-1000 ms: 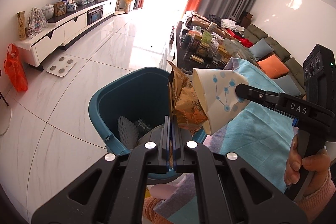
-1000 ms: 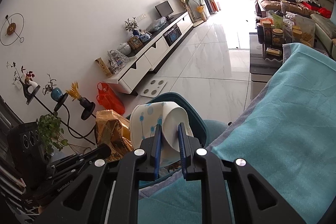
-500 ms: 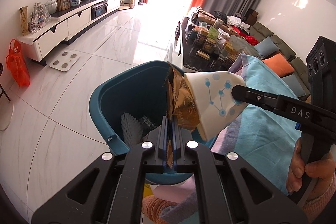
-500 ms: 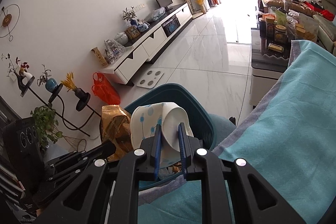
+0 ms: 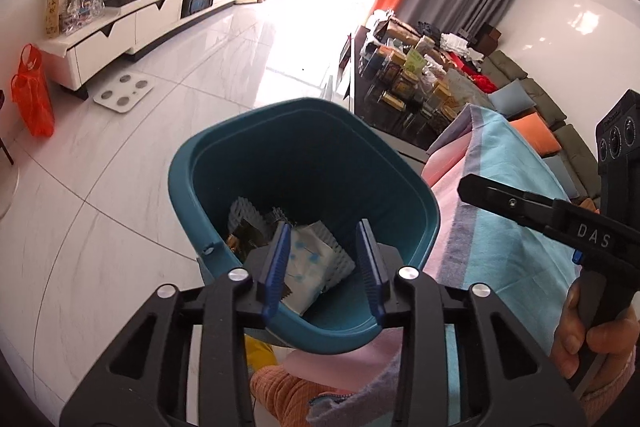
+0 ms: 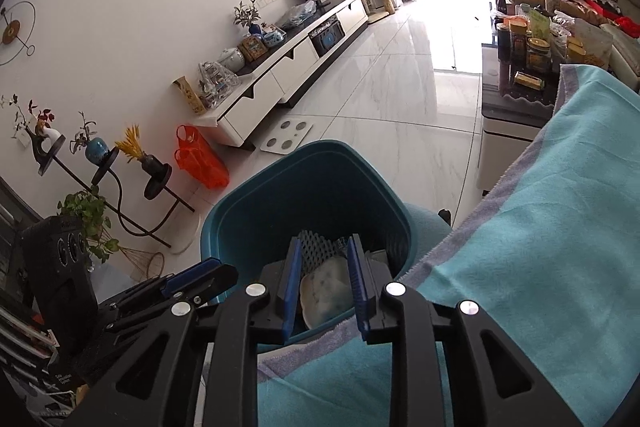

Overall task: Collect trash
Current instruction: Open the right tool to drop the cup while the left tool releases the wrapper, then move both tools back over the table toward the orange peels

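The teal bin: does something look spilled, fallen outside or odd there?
Nothing stands out. The teal bin stands upright, and the paper cup and other trash lie inside it; no trash shows on the floor around.

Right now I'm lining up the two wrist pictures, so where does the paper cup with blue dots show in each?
Left wrist: paper cup lies in the teal bin, low centre, between the open left gripper fingers.
Right wrist: paper cup lies in the same bin, bottom centre, between the open right gripper fingers.
Shared landmark: orange bag.
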Tool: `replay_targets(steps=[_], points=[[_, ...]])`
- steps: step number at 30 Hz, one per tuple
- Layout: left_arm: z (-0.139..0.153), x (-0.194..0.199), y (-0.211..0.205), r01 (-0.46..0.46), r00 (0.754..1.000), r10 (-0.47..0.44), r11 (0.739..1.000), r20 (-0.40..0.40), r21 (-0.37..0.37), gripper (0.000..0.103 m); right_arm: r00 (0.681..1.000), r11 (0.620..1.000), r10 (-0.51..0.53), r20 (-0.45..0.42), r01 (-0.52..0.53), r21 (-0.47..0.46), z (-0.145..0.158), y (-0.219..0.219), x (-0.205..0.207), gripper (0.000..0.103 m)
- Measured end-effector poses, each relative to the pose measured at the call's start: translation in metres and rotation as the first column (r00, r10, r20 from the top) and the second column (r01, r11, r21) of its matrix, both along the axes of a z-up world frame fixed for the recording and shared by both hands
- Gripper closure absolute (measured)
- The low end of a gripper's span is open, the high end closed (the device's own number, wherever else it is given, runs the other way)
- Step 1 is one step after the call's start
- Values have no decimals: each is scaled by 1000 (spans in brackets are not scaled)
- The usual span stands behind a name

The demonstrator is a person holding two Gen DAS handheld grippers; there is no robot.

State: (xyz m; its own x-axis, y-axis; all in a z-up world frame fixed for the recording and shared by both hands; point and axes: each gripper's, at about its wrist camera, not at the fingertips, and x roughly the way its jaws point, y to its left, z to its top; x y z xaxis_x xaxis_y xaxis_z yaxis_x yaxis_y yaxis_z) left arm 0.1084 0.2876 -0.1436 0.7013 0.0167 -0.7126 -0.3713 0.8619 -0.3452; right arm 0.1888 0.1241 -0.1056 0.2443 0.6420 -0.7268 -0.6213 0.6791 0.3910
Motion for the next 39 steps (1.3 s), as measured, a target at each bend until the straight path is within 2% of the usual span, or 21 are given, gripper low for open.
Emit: replay_targets(steps=[3,6,8,12,15,17,19,20,22,24,27,29,31,34,39], points=[[9,-10,-5,8,999,-9,1000,36,17,63,1000,1000,-4,17,4,20,8,-12,-5,80],[20,-21,-12,41,996,-39,999,83,-12,57,999,999,-5,46,3,45,19,-28,-13,76],[30,-26,-24,68,992,-69,998,107,14,51,997,999,-7,77,3,52,27,-40,-21,69],[46,-36,-50,117,981,-127,990,150,73,39,992,998,-24,125,16,64,40,-69,-35,64],[57,-41,-79,177,964,-195,978,178,110,30,983,996,-55,175,42,80,52,-100,-48,57],[61,-41,-101,236,947,-255,965,197,117,22,975,993,-86,205,68,94,58,-128,-59,56],[63,-43,-118,302,924,-321,946,208,120,20,969,990,-118,215,99,98,61,-147,-65,55],[65,-41,-135,350,904,-372,927,210,132,19,965,988,-141,221,122,100,62,-161,-69,55],[66,-40,-157,402,881,-425,904,209,145,19,956,981,-183,228,163,103,64,-185,-75,54],[66,-35,-184,475,843,-496,868,209,145,19,944,971,-234,232,216,101,65,-211,-82,54],[67,-31,-219,550,795,-569,822,209,146,19,917,949,-315,245,300,99,67,-253,-91,54],[67,-30,-247,603,756,-620,784,211,144,19,894,929,-369,252,355,102,68,-278,-99,54],[66,-28,-269,647,721,-660,750,209,136,19,867,904,-426,258,413,106,69,-302,-103,54],[64,-24,-308,718,657,-728,683,196,133,20,816,856,-516,259,504,115,69,-345,-108,54],[55,-15,-361,798,573,-805,591,154,122,22,740,772,-634,223,625,120,57,-399,-112,54]])
